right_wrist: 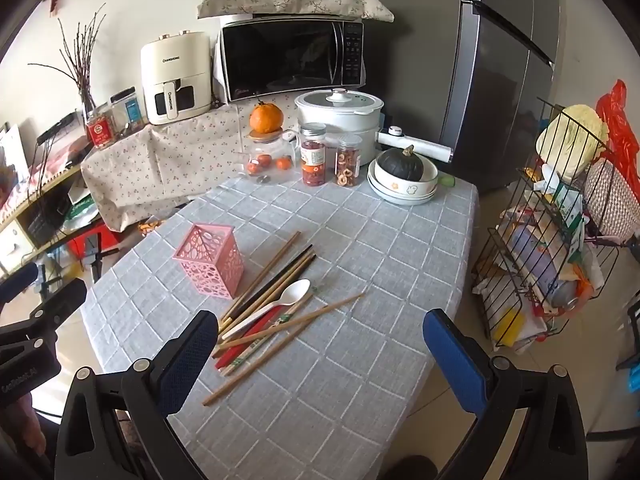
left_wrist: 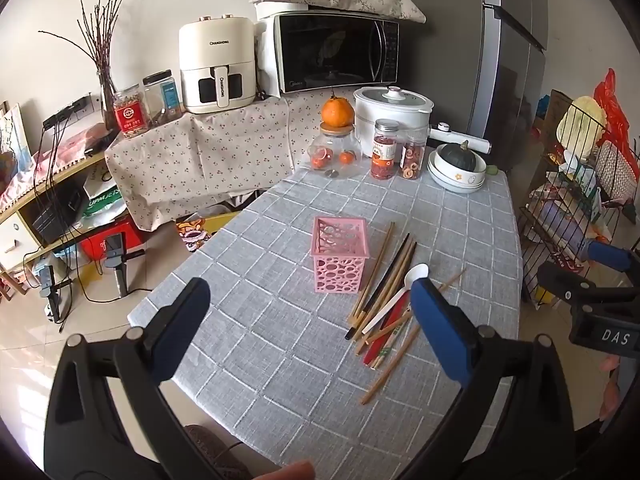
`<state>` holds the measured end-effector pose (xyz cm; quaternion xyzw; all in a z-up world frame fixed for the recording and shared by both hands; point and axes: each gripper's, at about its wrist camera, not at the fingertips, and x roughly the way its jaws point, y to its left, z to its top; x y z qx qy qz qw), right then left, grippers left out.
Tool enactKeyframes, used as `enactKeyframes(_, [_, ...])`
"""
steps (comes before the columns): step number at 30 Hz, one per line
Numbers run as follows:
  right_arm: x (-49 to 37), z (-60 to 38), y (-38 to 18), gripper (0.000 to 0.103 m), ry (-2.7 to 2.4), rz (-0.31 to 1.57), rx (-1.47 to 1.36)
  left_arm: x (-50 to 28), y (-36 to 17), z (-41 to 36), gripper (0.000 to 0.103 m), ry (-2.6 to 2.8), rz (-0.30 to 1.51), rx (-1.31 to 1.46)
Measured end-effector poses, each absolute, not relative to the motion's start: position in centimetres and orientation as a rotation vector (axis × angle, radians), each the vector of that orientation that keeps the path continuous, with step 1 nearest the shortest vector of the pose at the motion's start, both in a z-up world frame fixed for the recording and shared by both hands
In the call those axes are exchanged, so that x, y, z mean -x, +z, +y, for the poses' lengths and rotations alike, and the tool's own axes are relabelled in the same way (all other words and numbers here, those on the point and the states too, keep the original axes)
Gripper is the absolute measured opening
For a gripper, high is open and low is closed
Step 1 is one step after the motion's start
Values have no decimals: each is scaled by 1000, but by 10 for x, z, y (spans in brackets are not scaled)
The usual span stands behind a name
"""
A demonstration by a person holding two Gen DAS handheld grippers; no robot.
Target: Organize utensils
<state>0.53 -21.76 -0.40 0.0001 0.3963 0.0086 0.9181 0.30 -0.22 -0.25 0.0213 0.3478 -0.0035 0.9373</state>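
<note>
Left wrist view shows the left gripper [left_wrist: 308,332] spread wide, holding nothing, above a grey checked table [left_wrist: 280,360]. Right wrist view shows the right gripper [right_wrist: 320,352] equally wide and empty. Between them lies a loose pile of chopsticks [right_wrist: 264,300] with a white spoon [right_wrist: 280,304] on top, just beside an upright pink holder [left_wrist: 339,255]. Jars [right_wrist: 314,154] and bowls [right_wrist: 400,190] stand at the far edge.

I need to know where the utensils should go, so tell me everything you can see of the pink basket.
The pink basket is a small square holder, seemingly plastic, its walls pierced with round holes. It stands upright, open-topped and apparently empty, on the grey checked tablecloth. The chopsticks lie just beside it; contact is unclear. Neither gripper touches it.
</note>
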Motion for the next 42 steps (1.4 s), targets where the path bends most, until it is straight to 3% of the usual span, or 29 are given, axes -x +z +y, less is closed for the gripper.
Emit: enactKeyframes(42, [-6,-220,-4,103,11,815,-10,-2,-5,-1,100,-14,720,-30])
